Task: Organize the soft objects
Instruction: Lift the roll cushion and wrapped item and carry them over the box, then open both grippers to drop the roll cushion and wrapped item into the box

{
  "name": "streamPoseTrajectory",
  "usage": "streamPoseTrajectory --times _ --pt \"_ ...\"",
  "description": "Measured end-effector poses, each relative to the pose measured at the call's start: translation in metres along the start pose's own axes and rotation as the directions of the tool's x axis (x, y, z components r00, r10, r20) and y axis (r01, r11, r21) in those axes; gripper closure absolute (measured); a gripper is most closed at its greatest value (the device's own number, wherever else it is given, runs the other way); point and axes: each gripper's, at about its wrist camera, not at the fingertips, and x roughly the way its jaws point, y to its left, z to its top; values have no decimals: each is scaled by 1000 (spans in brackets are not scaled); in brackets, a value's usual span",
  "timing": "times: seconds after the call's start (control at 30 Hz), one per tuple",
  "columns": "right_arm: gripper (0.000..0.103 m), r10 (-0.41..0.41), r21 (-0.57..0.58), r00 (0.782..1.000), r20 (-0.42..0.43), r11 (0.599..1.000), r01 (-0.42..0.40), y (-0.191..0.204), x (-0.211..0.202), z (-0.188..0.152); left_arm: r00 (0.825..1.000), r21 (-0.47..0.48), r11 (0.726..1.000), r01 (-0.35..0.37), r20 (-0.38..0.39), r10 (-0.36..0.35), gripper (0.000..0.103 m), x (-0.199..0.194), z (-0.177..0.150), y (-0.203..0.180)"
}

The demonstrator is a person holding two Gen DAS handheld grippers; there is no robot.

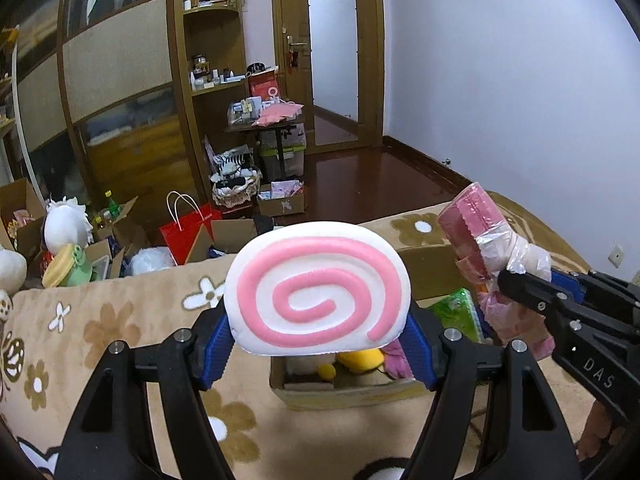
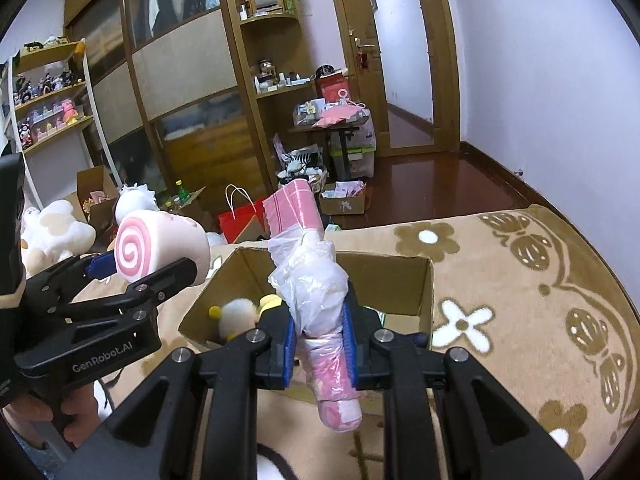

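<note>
A white roll-cake plush with a pink spiral point(image 1: 318, 286) fills the middle of the left wrist view, and my left gripper point(image 1: 320, 344) is shut on its sides with the blue pads point(image 1: 218, 354). The same plush point(image 2: 160, 246) shows at the left of the right wrist view, in the left gripper point(image 2: 148, 268). My right gripper point(image 2: 320, 340) is shut on a pink roll wrapped in thin plastic point(image 2: 316, 292), which stands up from between its fingers. From the left wrist, that roll point(image 1: 476, 232) and the right gripper point(image 1: 528, 280) sit at the right. Both grippers hover over an open cardboard box point(image 2: 400, 280).
The box point(image 1: 352, 396) rests on a beige flowered blanket point(image 2: 520, 280) and holds a yellow plush point(image 1: 360, 360), a white pompom toy point(image 2: 238, 312) and a green packet point(image 1: 456, 308). Beyond the bed's edge lie a red paper bag point(image 1: 188, 228), open cartons and plush toys point(image 1: 66, 224).
</note>
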Motion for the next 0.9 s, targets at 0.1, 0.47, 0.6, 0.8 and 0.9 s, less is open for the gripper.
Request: streamPoseTrajectory --times 0.1,0.47,0.6,0.8,0.9 --pt "82 1 7 1000 2 1000 -1 -4 4 1 1000 5 1000 3 -4 -3 31 7 1 -1" --pt "82 20 56 999 -28 998 -18 -16 23 -5 998 21 1000 10 -60 -8 31 35 -3 -1" --pt "82 50 79 998 -40 996 -47 -17 28 -9 997 29 999 20 -76 -18 31 43 -7 -1" --pt "82 59 82 997 -52 995 -55 -18 35 -13 994 43 999 31 -103 -27 30 54 -11 -1" --pt "81 61 96 996 -58 994 -55 -20 37 -15 992 44 998 37 -119 -32 29 60 -12 -1"
